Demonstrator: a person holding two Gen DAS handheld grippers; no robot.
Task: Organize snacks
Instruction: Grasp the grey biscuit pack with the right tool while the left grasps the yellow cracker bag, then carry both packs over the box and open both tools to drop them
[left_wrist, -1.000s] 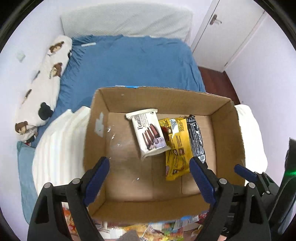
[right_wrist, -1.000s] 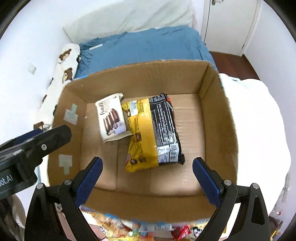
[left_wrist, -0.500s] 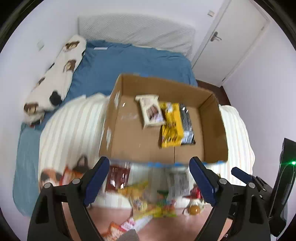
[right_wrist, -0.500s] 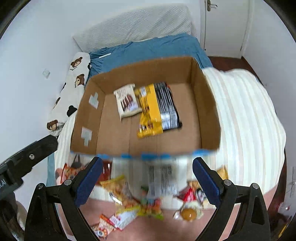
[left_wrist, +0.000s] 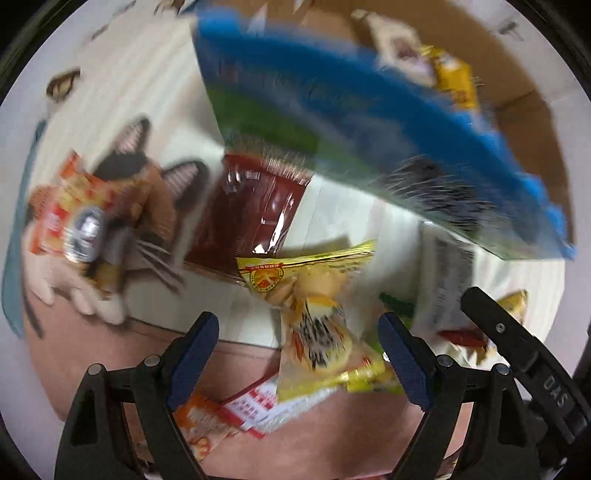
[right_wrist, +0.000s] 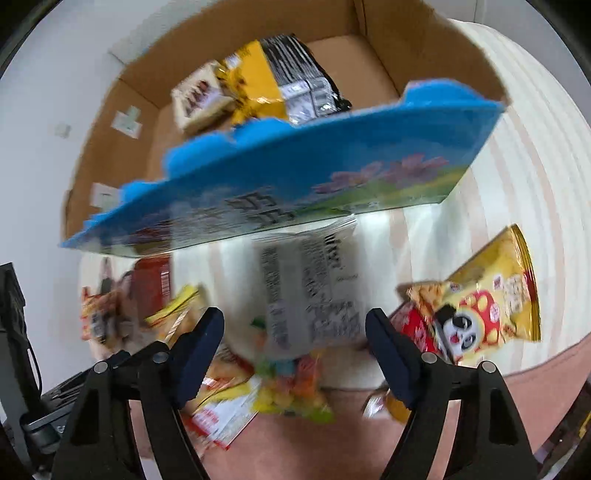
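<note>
Left wrist view, blurred: left gripper (left_wrist: 297, 343) jaws spread, holding nothing, over a yellow snack packet (left_wrist: 314, 291) at lower centre; dark red packet (left_wrist: 255, 206) mid-frame, orange packet (left_wrist: 70, 210) at left edge. Cardboard box (left_wrist: 517, 122) fills upper right. Right wrist view: right gripper (right_wrist: 294, 341) jaws apart, empty, above a white printed bag (right_wrist: 310, 288); panda packet (right_wrist: 480, 306) at right edge, visible here only. Three packets lie inside the box (right_wrist: 424, 48).

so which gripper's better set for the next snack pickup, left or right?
Left, probably. The left gripper is open with the yellow snack packet lying between its fingers. The right gripper is open too, over the white packet, a wider, blurrier target.
</note>
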